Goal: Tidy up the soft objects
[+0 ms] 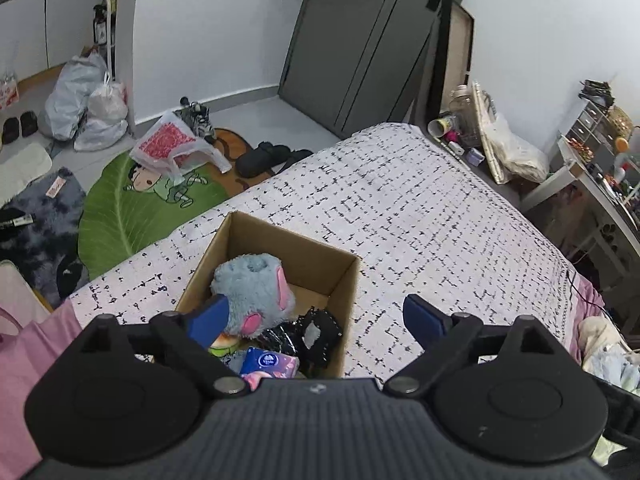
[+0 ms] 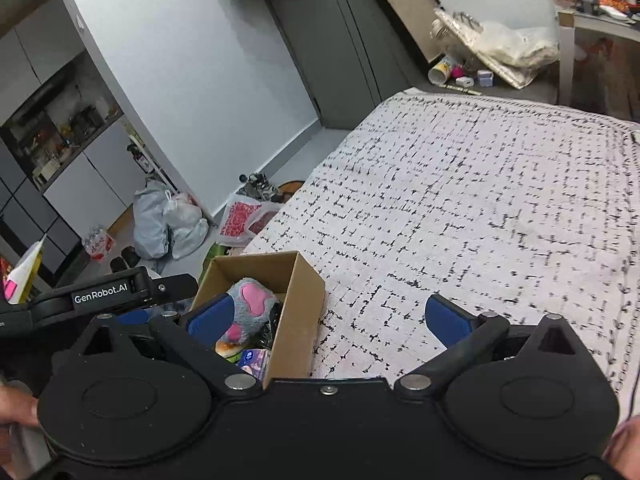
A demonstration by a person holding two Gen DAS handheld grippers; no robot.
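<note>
An open cardboard box [image 1: 344, 280] [image 2: 304, 292] sits on the bed near its left edge. Inside it lies a grey-blue plush paw with pink pads [image 1: 250, 286] [image 2: 250, 306], on top of a black shiny soft item [image 1: 308, 332], a blue tissue pack [image 1: 268, 362] [image 2: 252, 358] and an orange-green item [image 1: 224, 344]. My left gripper [image 1: 318, 318] hangs above the box's near side, open, with nothing between its fingers. My right gripper [image 2: 328, 318] hovers over the box's right wall and the bedspread, open and holding nothing. Part of the left gripper [image 2: 100, 298] shows at the left of the right wrist view.
The bed carries a white bedspread with black dashes [image 1: 420, 216] [image 2: 480, 200]. On the floor to the left lie a green leaf rug [image 1: 132, 216], plastic bags [image 1: 88, 100] and shoes [image 1: 264, 156]. A dark door [image 1: 360, 48] stands beyond. A cluttered desk [image 1: 600, 168] is at the right.
</note>
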